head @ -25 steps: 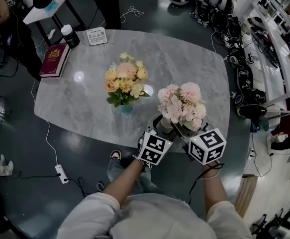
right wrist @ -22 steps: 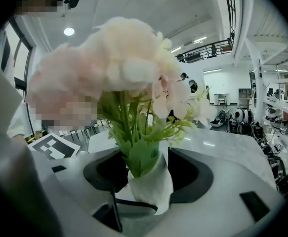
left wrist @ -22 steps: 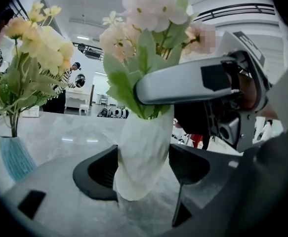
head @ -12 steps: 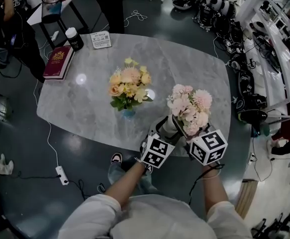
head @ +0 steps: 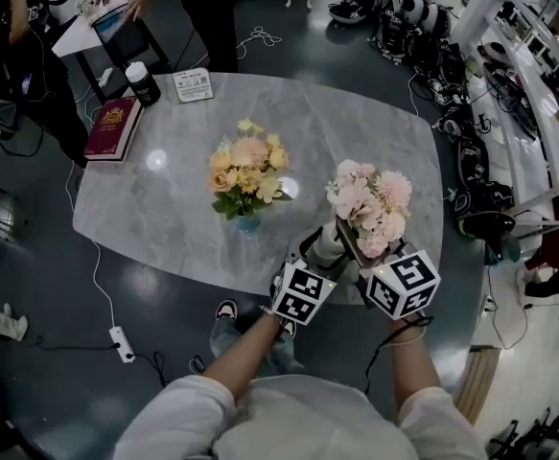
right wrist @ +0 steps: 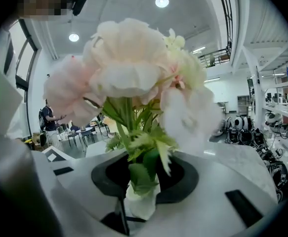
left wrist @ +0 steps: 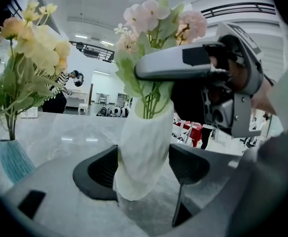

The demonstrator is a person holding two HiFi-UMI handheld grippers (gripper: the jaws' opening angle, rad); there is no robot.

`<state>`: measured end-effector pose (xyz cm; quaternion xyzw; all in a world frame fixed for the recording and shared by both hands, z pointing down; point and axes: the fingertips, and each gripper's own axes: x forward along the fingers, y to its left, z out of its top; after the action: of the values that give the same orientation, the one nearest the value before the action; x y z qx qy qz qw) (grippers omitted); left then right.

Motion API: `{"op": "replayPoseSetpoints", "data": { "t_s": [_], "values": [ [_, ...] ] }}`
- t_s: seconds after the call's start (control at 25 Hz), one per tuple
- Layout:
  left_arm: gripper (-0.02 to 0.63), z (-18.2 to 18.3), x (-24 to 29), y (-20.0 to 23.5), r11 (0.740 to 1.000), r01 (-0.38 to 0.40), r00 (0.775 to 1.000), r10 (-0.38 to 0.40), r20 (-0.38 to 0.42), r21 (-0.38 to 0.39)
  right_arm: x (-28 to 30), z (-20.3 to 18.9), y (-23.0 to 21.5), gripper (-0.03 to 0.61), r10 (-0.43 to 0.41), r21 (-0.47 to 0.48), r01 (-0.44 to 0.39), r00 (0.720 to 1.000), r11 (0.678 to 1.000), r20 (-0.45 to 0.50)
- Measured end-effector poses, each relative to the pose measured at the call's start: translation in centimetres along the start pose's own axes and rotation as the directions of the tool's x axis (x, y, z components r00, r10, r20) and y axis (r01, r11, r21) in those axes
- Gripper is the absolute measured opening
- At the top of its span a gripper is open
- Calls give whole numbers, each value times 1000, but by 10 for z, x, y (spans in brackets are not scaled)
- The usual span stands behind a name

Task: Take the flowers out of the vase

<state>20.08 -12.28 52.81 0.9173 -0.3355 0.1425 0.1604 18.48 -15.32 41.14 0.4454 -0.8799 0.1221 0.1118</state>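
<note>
Head view: your left gripper (head: 317,259) and right gripper (head: 354,257) meet at the white vase (head: 326,243), with the pink flowers (head: 370,207) in it.

Left gripper view: your jaws clamp the white vase's body — spread wide.

Right gripper view: your jaws have just been closing — they pinch the stems just above the white vase.

The pink flowers (head: 370,204), a full pale bouquet on green stems, stand upright, stems down inside the slim white vase (left wrist: 144,147). The left gripper (left wrist: 144,168) clamps the vase's body, and the right gripper (right wrist: 144,179) pinches the stems just above its mouth.
</note>
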Motion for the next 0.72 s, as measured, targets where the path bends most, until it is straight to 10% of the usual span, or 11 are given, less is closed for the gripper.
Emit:
{"op": "replayPoseSetpoints", "data": {
  "t_s": [0.72],
  "values": [
    [331,4,-2,3,1000,-4,1000,4,0,-22,-10,29,-6,71,-20,16,19,998,1000,54]
  ]
}}
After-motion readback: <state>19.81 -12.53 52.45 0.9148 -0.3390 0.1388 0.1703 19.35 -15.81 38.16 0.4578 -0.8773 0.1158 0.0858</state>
